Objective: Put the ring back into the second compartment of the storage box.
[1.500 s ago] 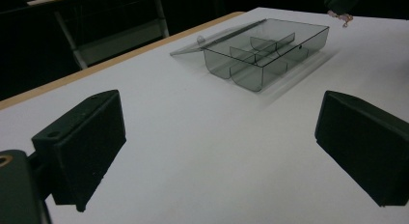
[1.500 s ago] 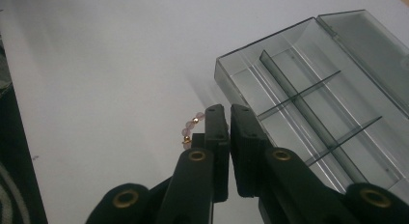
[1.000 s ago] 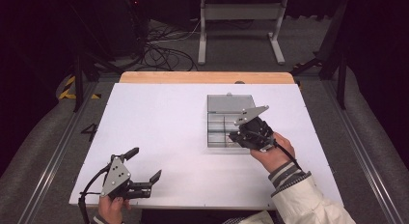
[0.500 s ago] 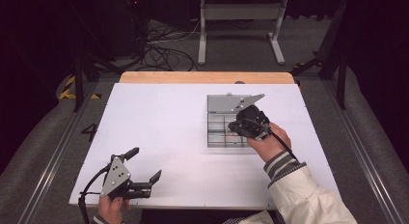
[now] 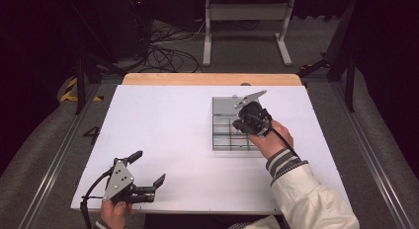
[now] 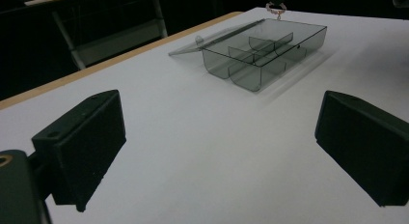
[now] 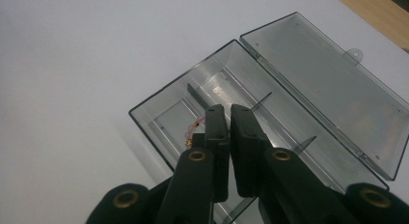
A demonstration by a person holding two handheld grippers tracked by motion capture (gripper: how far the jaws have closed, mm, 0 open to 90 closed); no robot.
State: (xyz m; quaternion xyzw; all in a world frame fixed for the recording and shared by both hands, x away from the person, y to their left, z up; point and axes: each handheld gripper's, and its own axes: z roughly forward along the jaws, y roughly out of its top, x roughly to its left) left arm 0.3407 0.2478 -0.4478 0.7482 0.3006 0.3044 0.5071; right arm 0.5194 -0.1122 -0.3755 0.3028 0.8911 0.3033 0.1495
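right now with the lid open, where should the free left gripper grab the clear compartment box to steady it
Grip the clear compartment box by its near-left outer wall, coming level across the table from the left gripper side. That wall stands upright, thin and bare, so open jaws can straddle it. The lid lies flat behind, and the right gripper occupies the far side.

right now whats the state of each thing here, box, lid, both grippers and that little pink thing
compartment box: open, flat on the table, over it the right gripper
lid: swung fully back, lying flat behind the box
right gripper: shut on the small pink piece, above the box
small pink piece: pinched, dangling beside the jaws
left gripper: open, nothing between its jaws
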